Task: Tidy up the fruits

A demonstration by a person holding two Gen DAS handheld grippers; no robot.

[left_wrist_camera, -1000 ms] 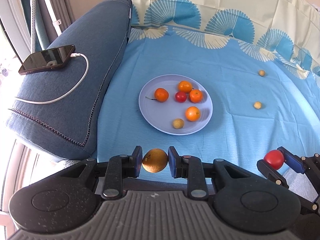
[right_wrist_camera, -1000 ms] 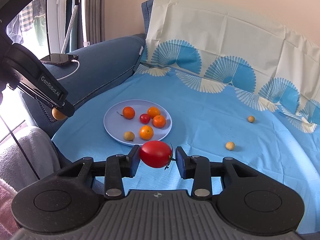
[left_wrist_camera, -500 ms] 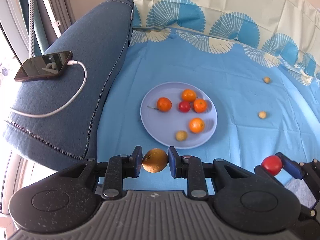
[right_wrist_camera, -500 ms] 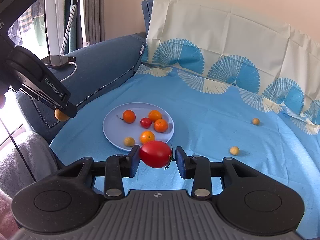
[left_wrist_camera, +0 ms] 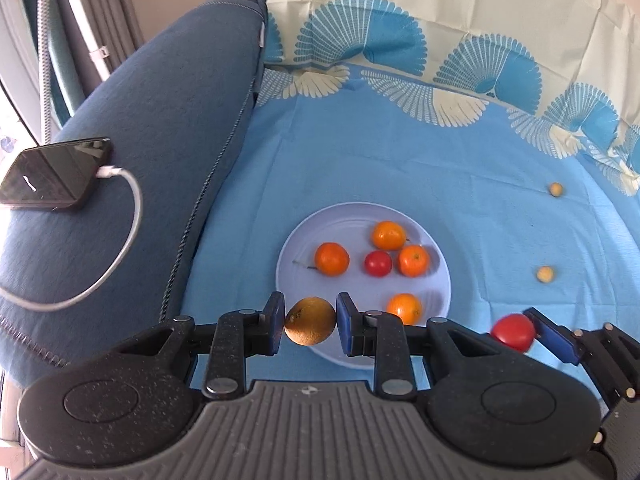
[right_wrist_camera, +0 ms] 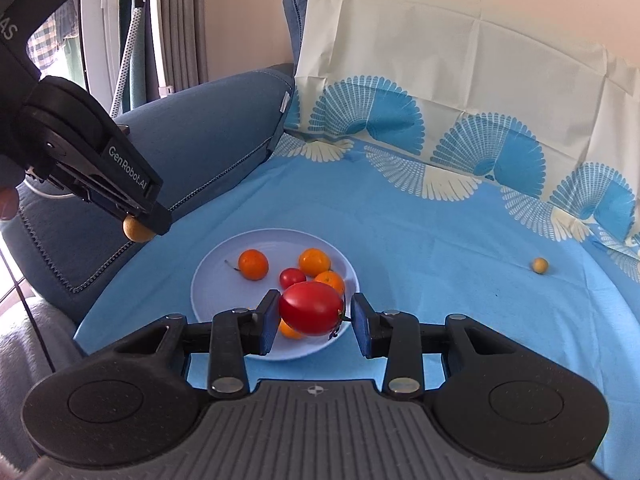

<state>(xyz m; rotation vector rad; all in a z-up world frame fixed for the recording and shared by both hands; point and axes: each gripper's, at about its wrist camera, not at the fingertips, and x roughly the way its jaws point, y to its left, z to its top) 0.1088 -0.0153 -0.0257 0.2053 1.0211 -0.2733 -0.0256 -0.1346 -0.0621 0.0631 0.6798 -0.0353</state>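
Tomato point(right_wrist_camera: 311, 308) feels soft and thin-skinned in my right gripper point(right_wrist_camera: 314, 318), clamped lightly across its middle; my left gripper point(left_wrist_camera: 310, 322) pinches a firmer, probably citrus, fruit point(left_wrist_camera: 310, 321).

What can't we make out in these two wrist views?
- Right wrist: the orange on the plate sits mostly behind the red tomato.
- Right wrist: the phone is hidden behind the left hand-held gripper.
- Left wrist: the tomato is motion-blurred.
- Left wrist: the small yellowish fruits on the cloth are too small to identify.
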